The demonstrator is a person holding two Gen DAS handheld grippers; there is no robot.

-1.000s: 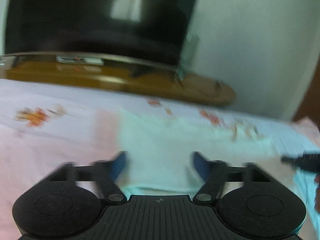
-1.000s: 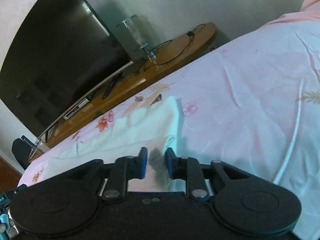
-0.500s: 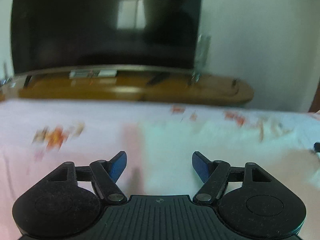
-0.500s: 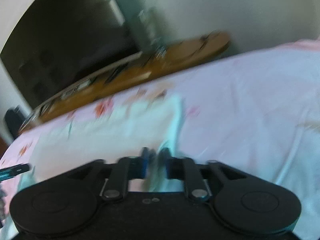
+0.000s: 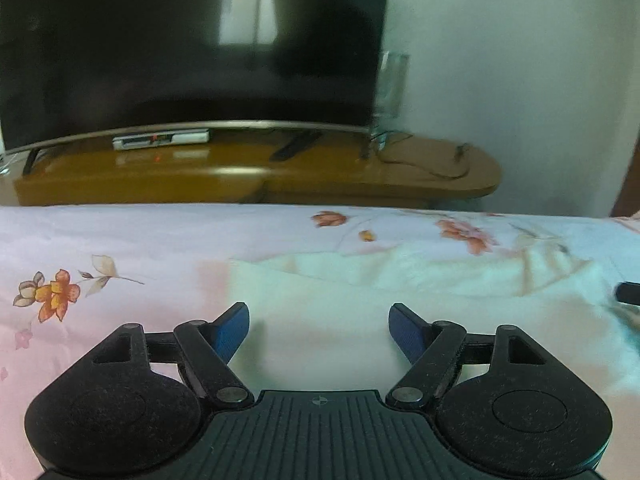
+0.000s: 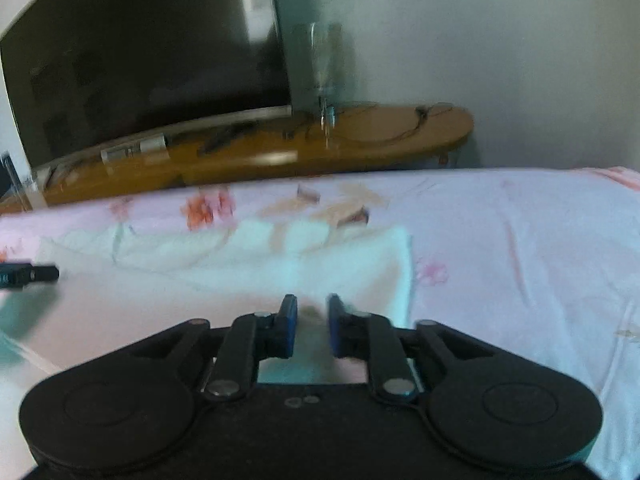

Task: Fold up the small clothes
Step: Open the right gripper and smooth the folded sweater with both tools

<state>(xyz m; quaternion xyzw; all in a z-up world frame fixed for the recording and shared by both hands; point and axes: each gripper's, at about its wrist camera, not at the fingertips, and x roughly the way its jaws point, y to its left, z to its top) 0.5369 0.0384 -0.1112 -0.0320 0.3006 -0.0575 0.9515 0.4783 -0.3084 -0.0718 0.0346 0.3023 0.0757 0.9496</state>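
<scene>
A pale mint and white garment (image 5: 400, 292) lies spread flat on the bed, with rumpled folds along its far edge. My left gripper (image 5: 318, 312) hovers over its left edge, jaws wide and still opening, nothing between them. In the right wrist view the same garment (image 6: 260, 264) ends at a straight right edge. My right gripper (image 6: 312, 304) sits low over that right part. Its jaws are closing to a narrow gap, and the cloth shows below them, not pinched. A dark tip of the other gripper (image 6: 28, 274) pokes in from the left.
The bed wears a pink floral sheet (image 5: 100, 240). Beyond its far edge stands a long wooden cabinet (image 5: 320, 172) carrying a big dark television (image 5: 180, 48), a white set-top box (image 5: 160, 140) and a tall glass vase (image 5: 392, 84). A plain wall lies behind.
The left jaws have spread wider and that view has shifted along the garment's left edge. The right view has rolled level, and its pads stand a little further apart than before.
</scene>
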